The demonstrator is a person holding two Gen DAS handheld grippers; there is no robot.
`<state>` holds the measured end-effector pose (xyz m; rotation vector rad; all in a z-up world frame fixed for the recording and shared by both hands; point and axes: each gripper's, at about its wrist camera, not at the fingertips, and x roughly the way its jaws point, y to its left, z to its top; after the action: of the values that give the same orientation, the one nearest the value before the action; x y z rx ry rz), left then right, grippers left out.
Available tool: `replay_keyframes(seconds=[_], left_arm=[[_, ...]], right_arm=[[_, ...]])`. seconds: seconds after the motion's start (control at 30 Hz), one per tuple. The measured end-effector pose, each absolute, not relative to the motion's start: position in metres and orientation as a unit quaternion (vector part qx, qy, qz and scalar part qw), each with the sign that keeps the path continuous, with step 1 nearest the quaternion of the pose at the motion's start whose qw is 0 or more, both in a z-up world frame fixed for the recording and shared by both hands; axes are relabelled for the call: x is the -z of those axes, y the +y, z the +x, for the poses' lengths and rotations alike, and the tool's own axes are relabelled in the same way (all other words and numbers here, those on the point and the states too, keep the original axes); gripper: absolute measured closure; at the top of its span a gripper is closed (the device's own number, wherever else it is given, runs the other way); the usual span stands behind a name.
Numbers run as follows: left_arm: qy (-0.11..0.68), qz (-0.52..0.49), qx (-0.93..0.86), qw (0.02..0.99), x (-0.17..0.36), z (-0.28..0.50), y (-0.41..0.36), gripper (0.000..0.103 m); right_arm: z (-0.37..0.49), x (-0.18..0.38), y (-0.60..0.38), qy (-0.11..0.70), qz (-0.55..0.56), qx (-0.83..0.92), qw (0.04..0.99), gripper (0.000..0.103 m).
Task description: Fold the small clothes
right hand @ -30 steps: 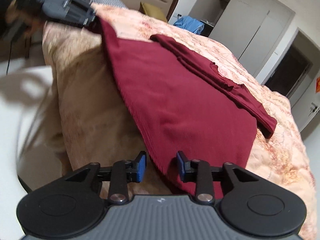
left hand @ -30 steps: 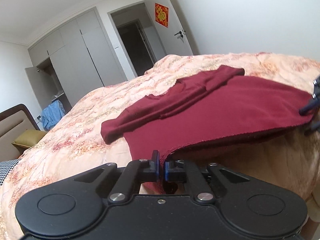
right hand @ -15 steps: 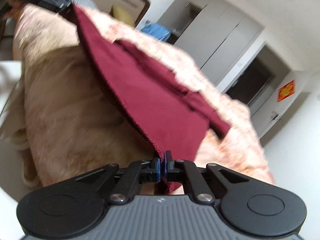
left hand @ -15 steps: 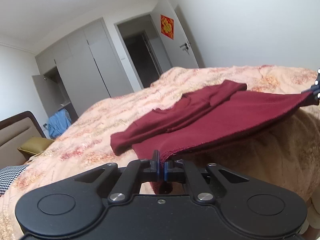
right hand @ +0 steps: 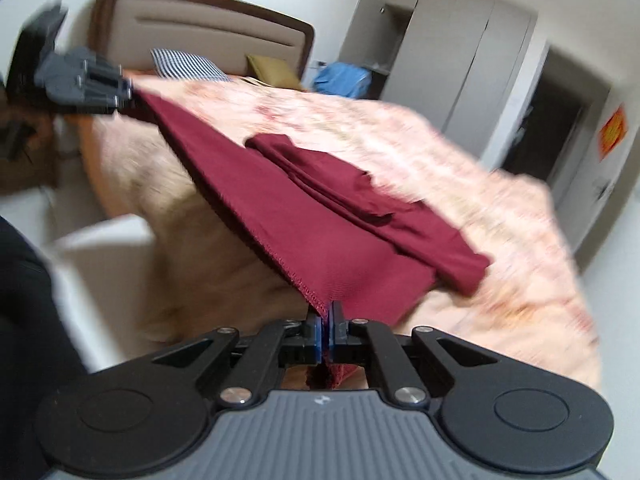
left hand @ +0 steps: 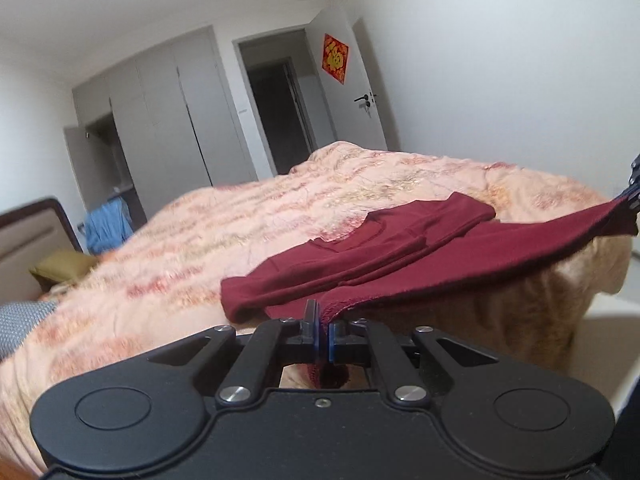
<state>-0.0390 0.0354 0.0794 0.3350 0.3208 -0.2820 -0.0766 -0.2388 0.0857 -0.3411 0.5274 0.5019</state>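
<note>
A wide bed [left hand: 248, 224] covered by a peach floral quilt fills most of both views, and everything else sits in relation to it. Behind the bed's far side stands a run of grey wardrobes [left hand: 176, 120] with one door ajar, and beside them an open dark doorway [left hand: 280, 108] and a white door bearing a red diamond-shaped decoration [left hand: 335, 58]. At the head of the bed is a padded headboard [right hand: 200, 32] with a checked pillow [right hand: 186, 65] and an olive cushion [right hand: 274, 70] against it; a blue cloth [right hand: 342, 80] lies past the bed's far edge near the wardrobes. On the bed's near edge lies the maroon garment [right hand: 304, 216], its sleeves folded in across the body, its upper part resting on the quilt and its bottom hem lifted clear of the bed's side and stretched taut as a straight line between the two tools. The left gripper [left hand: 324, 326] has its jaws pressed together on one hem corner, a tuft of maroon fabric showing below the pads. The right gripper [right hand: 324, 326] is likewise pinching the opposite hem corner, with fabric hanging beneath its closed jaws. The right wrist view is blurred.
</note>
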Motion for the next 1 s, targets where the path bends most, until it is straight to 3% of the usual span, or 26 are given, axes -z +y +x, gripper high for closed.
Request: replay_keyframes(seconds=[0.23, 0.37, 0.6, 0.83, 1.0], left_arm=[[0.172, 0.108, 0.157, 0.967, -0.1, -0.008, 0.039, 0.099], [0.199, 0.052, 0.182, 0.962, -0.121, 0.042, 0.046, 0.099], [0.222, 0.042, 0.154, 0.962, -0.152, 0.162, 0.052, 0.098], [0.295, -0.008, 0.125, 0.947, -0.125, 0.314, 0.055, 0.098], [0.334, -0.006, 0.122, 0.935, -0.093, 0.379, 0.049, 0.098]], right_arm=[[-0.041, -0.111, -0.254, 0.241, -0.12, -0.26, 0.927, 0.099], [0.006, -0.137, -0.259, 0.207, -0.098, -0.262, 0.937, 0.099], [0.135, -0.171, -0.265, 0.196, -0.123, -0.244, 0.942, 0.099], [0.285, -0.146, -0.262, 0.248, -0.117, -0.204, 0.94, 0.099], [0.342, -0.105, -0.259, 0.291, -0.125, -0.179, 0.932, 0.099]])
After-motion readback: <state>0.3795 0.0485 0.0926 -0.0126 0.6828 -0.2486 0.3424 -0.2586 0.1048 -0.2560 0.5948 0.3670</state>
